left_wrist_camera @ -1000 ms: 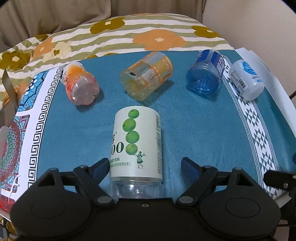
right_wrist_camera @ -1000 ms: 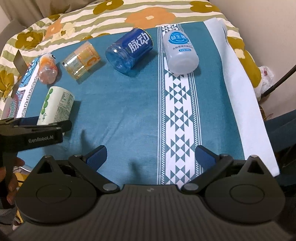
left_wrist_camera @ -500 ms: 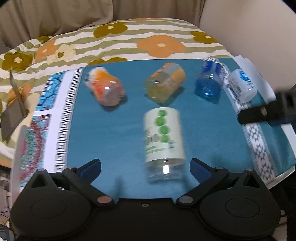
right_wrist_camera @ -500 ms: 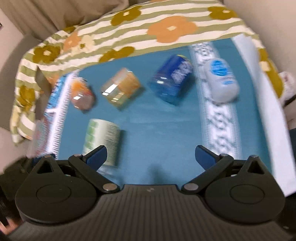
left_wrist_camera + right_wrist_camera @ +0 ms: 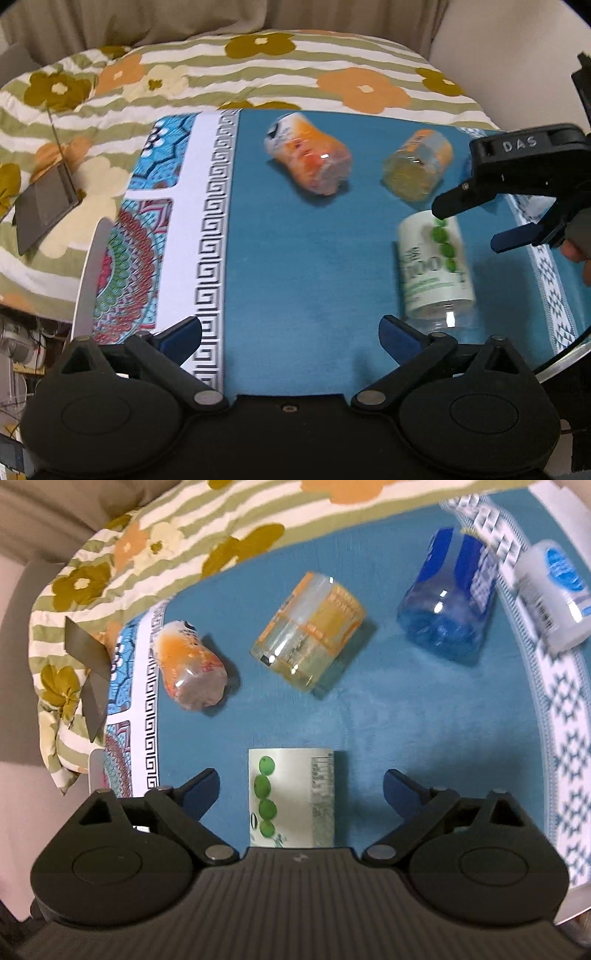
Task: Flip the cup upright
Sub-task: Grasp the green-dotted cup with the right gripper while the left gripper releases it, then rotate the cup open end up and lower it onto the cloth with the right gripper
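Note:
A white cup with green dots (image 5: 291, 797) lies on its side on the blue cloth (image 5: 406, 720). It sits between the open fingers of my right gripper (image 5: 301, 790), untouched. In the left wrist view the same cup (image 5: 436, 266) lies at the right, with my right gripper (image 5: 469, 225) hovering open over it. My left gripper (image 5: 290, 336) is open and empty, off to the cup's left over the bare cloth.
An orange cup (image 5: 192, 668), a yellow clear cup (image 5: 310, 631), a blue cup (image 5: 450, 598) and a white-blue cup (image 5: 554, 594) lie on their sides in a row beyond. A flowered quilt (image 5: 258, 62) lies behind, and a patterned mat (image 5: 147, 240) at the left.
My left gripper has drawn back and left, away from the green-dot cup. My right gripper has swung left and now straddles that cup. The cup has stayed on its side.

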The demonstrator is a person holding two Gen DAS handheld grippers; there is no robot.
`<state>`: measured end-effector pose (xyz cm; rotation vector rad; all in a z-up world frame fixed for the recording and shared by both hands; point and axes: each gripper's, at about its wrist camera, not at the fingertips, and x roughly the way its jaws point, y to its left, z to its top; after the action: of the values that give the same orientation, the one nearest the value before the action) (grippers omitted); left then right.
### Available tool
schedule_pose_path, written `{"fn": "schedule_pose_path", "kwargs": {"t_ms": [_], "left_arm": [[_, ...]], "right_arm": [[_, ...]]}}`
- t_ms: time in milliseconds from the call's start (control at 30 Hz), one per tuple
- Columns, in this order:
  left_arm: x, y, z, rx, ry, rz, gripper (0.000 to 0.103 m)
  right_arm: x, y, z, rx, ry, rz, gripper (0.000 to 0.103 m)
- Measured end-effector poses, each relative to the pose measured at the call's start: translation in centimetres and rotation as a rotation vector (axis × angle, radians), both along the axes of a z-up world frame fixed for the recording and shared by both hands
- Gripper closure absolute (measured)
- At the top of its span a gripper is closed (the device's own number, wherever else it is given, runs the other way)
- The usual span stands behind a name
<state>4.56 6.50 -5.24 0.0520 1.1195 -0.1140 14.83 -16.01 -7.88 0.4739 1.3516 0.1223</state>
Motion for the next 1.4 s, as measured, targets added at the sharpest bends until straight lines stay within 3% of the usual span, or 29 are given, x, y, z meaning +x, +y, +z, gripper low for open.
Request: {"fn": "schedule_pose_path", "kwargs": {"t_ms": [133, 300, 733, 867, 1033, 1200, 1400], "left_arm": [[0.2, 1.8, -0.6, -0.012, 0.019, 0.020, 0.000], [0.3, 3.3, -1.2, -0.020, 0.038, 0.036, 0.000], [0.4, 4.6, -0.9, -0.038, 0.038, 0.046, 0.000], [0.3, 4.6, -0.3, -0.037, 0.022, 0.044, 0.000], [0.3, 4.5, 0.5, -0.041, -0.002, 0.039, 0.000], [0.1, 4.1, 1.1, -0.032, -0.041, 0.024, 0.000], [0.0, 4.0, 1.1, -0.015, -0.096, 0.026, 0.000]], "right_arm": [[0.8, 0.5, -1.6, 0.017, 0.045, -0.027, 0.003], [1.1, 0.9, -2.5, 0.037, 0.077, -0.044, 0.024], [0.2, 1.3, -1.1, 0.042, 0.025, -0.029, 0.031], [-1.6, 0.4, 1.9, 0.051, -0.083, -0.060, 0.032], [-5.2, -0.3, 4.9, -0.039, -0.330, -0.110, 0.032], [-7.8, 0.1, 5.0, -0.113, -0.536, -0.101, 0.032], [-9.2, 1.0, 2.9, -0.209, -0.680, -0.036, 0.032]]}}
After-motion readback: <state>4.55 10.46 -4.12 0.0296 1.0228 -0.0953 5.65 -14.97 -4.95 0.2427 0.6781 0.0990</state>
